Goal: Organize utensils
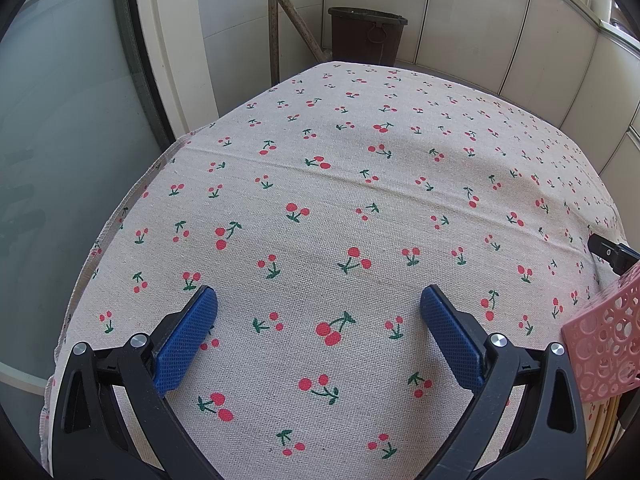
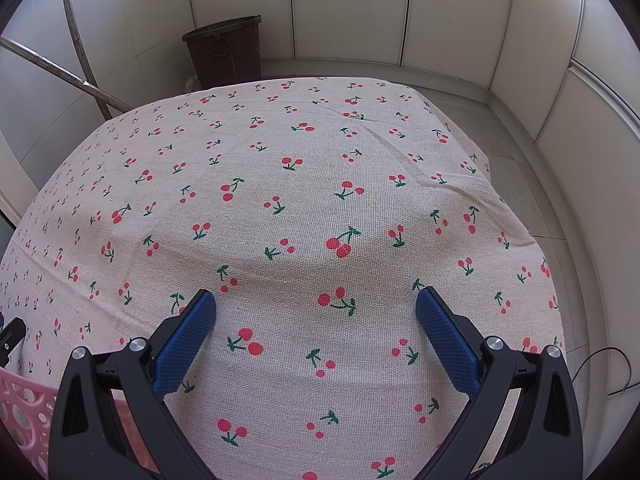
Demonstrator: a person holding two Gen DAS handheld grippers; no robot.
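From the left wrist, the left gripper [image 1: 319, 312] hangs over the cherry-print cloth [image 1: 340, 200] on the desk, jaws spread wide and holding nothing, with a pink perforated basket [image 1: 604, 344] at the right edge. From the right wrist, the right gripper [image 2: 316, 314] likewise has spread, unloaded jaws over the cloth, the basket [image 2: 24, 412] at lower left and a dark bin [image 2: 224, 50] beyond the desk. No writing is readable in either view.

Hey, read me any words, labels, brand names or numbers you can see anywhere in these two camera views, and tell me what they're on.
None: no readable text in either view.
The tablecloth carries only a cherry print.
The pink basket shows only round cutouts.
The dark bin shows no label.
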